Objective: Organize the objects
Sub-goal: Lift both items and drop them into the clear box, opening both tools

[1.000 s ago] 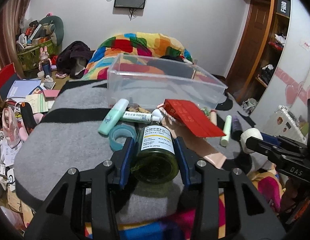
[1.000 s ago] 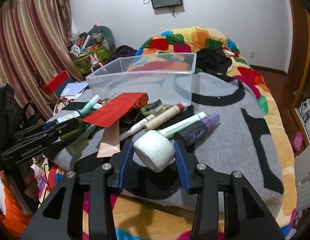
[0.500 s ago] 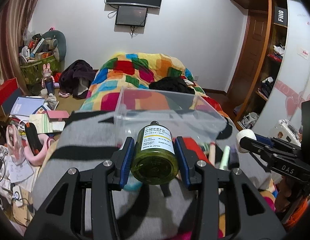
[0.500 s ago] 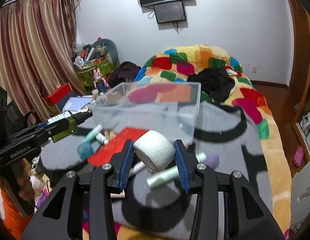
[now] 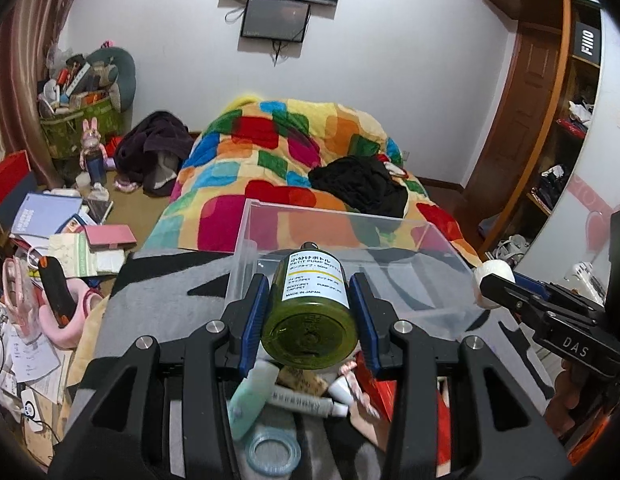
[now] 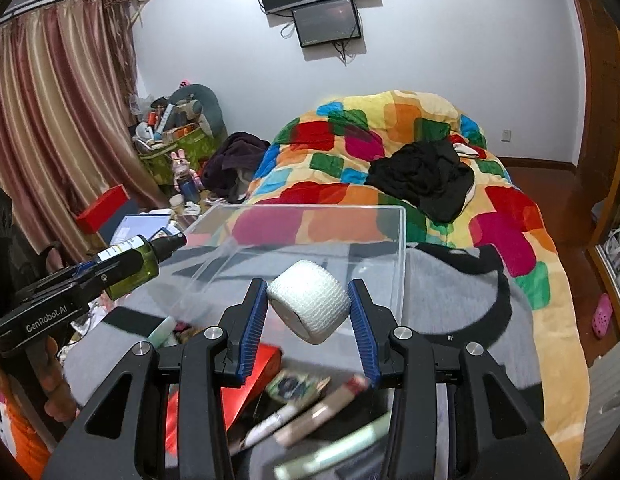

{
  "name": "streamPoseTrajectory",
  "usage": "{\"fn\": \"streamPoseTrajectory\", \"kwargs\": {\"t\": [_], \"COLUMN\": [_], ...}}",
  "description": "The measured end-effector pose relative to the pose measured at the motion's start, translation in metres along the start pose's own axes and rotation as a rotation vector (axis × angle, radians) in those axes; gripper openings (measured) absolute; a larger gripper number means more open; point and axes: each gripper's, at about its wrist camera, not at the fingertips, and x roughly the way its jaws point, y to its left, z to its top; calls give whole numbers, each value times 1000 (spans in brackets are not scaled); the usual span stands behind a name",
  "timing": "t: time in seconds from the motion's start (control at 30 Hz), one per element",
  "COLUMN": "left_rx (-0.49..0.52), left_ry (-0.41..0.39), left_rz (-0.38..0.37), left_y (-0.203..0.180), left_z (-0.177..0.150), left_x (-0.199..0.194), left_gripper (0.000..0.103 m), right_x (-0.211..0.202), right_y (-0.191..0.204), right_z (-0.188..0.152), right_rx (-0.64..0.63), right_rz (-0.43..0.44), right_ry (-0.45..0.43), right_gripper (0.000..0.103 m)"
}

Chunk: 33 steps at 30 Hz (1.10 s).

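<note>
Both grippers are loaded: the left gripper (image 5: 310, 316) clamps a round green bottle (image 5: 312, 308) with a white printed label, its flat base toward the camera and its dark cap mostly hidden behind its own body. The right gripper (image 6: 308, 308) squeezes a white bandage roll (image 6: 308, 306) with a woven, ribbed surface. Both are held at the near wall of a clear plastic box (image 5: 350, 236) on a grey blanket (image 6: 478, 312). Loose tubes (image 6: 322, 412) below the right fingers are smeared by blur and partly covered.
</note>
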Motion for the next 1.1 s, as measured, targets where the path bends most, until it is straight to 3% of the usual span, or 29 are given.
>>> {"fn": "streamPoseTrajectory", "kwargs": {"t": [0.37, 0.7, 0.97, 1.1], "left_rx": [30, 68, 81, 75], "left_ry": [113, 210, 213, 211], "left_rz": [13, 26, 18, 8], "left_y": [-5, -8, -11, -12], "left_z": [17, 13, 12, 12], "left_x": [52, 87, 87, 83], "left_gripper": [41, 41, 42, 43], "right_x": [47, 85, 95, 90], "right_y": [-2, -1, 5, 8], "right_z": [13, 18, 14, 12], "right_rx": [-26, -50, -86, -100], "right_rz": [-20, -41, -68, -83], "right_ry": [110, 201, 221, 207], "right_gripper": [38, 38, 39, 49]}}
